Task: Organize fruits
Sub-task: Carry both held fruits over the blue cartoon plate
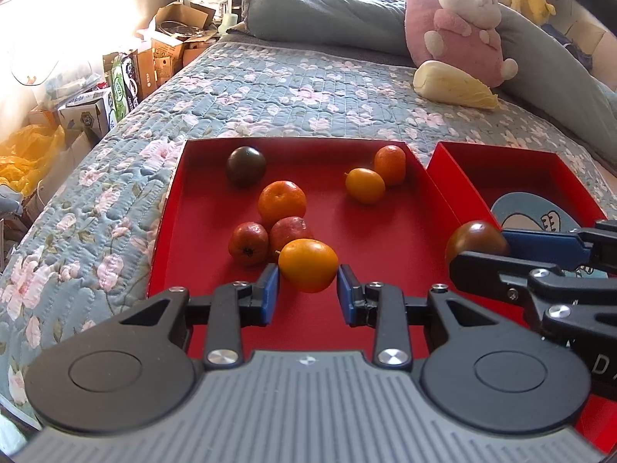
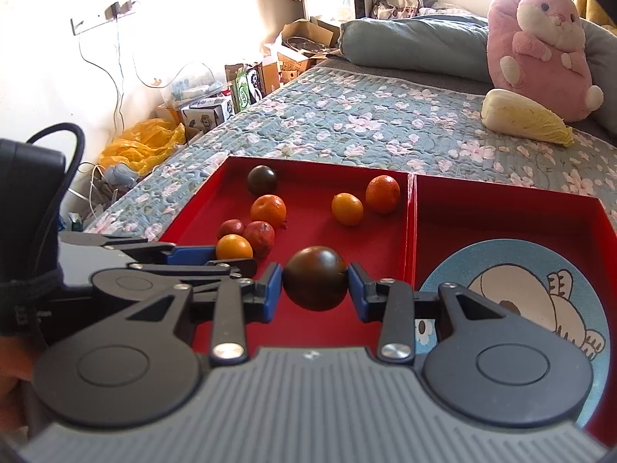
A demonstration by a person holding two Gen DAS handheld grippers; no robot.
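Fruits are held in both claws now. The right claw (image 2: 315, 283) is closed on a dark round fruit (image 2: 315, 283), its blue pads pressing the two sides at the widest part, and it holds it near the wall between the two red boxes. The left claw (image 1: 307, 285) is closed narrowly on a small yellow-orange fruit (image 1: 307, 265), low in the left box (image 1: 385, 239).

Around them, in the same box, lie two red fruits (image 1: 248, 243), three more orange ones (image 1: 281, 201) and another dark fruit (image 1: 246, 166). The right box (image 2: 501, 212) holds only a blue plate (image 2: 578, 270).

I judge these fruits light, smooth and a little soft. A gentle grip across the middle is best, because they may slip or bruise.
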